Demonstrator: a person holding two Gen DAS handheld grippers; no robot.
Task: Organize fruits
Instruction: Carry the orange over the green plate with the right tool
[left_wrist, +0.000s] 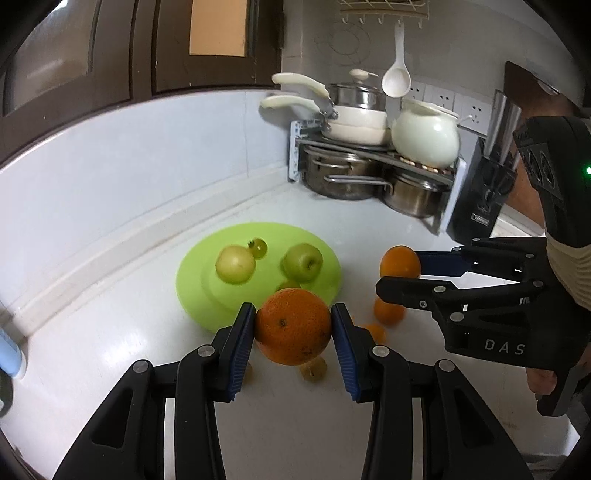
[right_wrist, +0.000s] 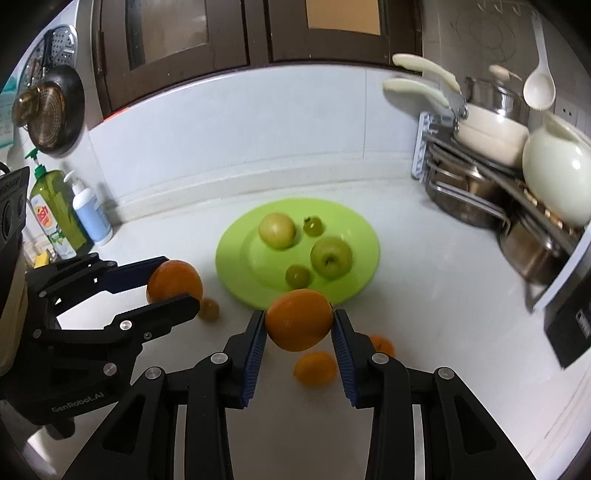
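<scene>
My left gripper (left_wrist: 293, 325) is shut on a large orange (left_wrist: 293, 326) and holds it above the counter, just in front of the green plate (left_wrist: 192, 273). My right gripper (right_wrist: 298, 325) is shut on another orange (right_wrist: 299, 319), to the right of the left one. The plate (right_wrist: 362, 229) holds two green apples (right_wrist: 277, 229) (right_wrist: 330, 256) and two small green fruits (right_wrist: 313, 225). Small oranges (right_wrist: 315, 368) (right_wrist: 384, 345) and a small yellowish fruit (right_wrist: 209, 309) lie loose on the white counter. The right gripper also shows in the left wrist view (left_wrist: 399, 271), and the left gripper in the right wrist view (right_wrist: 173, 286).
A metal rack (left_wrist: 373, 151) with pots, pans and a white ceramic pot (left_wrist: 424, 136) stands at the back right. A black knife block (left_wrist: 480, 192) is beside it. Soap bottles (right_wrist: 59, 214) stand at the left by the wall.
</scene>
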